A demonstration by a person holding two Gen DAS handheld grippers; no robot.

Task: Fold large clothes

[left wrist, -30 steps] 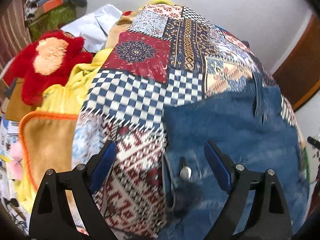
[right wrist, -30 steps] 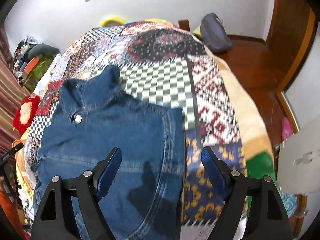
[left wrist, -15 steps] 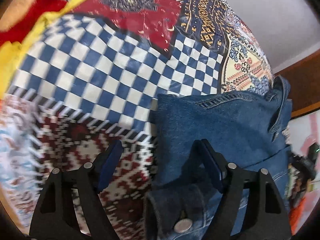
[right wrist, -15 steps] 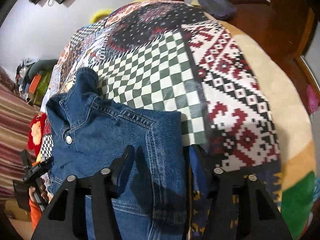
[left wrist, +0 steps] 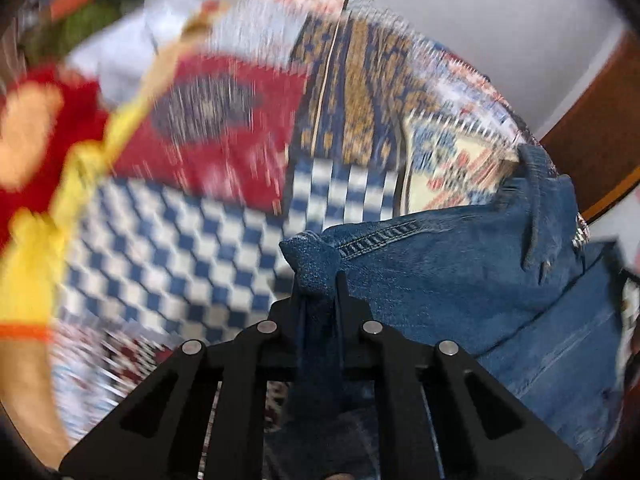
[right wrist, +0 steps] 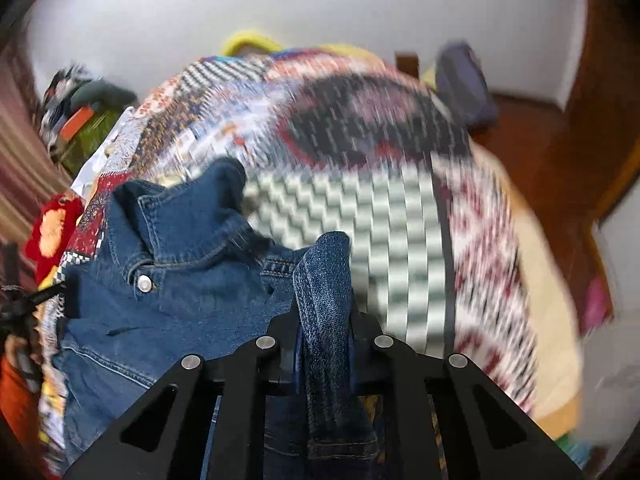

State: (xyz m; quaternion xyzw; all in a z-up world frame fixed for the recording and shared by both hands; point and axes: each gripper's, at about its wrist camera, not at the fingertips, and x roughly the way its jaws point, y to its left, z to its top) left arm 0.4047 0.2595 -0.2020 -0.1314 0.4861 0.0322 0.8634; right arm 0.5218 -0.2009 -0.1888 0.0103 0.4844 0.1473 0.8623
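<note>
Left to right.

Left tool (left wrist: 318, 292): jaws have just been closing and are now clenched on a bunched corner of the denim jacket (left wrist: 460, 272), with a fold of denim pinched between the pads and poking out above them. To its left, the blue-white check of the patchwork bedspread (left wrist: 168, 248), then a red plush toy (left wrist: 36, 128) at the bed's edge.

The jacket lies on the bed, body spread between the two tools, collar (right wrist: 188, 216) up at the far side, snap button (right wrist: 144, 282) showing. Both views blurred everywhere but the cloth in the jaws, so I judge both hands are travelling with the cloth.

Right tool (right wrist: 324, 312): jaws likewise just closing, now gripping the opposite seamed edge of the jacket, with a thick roll of denim standing between the pads. Green-white check of the bedspread just beyond it.

Step, my read: both shoulder-side corners grabbed, fold being started, not yet laid.

Next move calls for:
- lifting both corners together, keeping them level so the panel doesn't skew
- carrying them over the body toward the hem
- opening only once the edges line up

Risk: thick bunched denim may slip unevenly from one grip.
</note>
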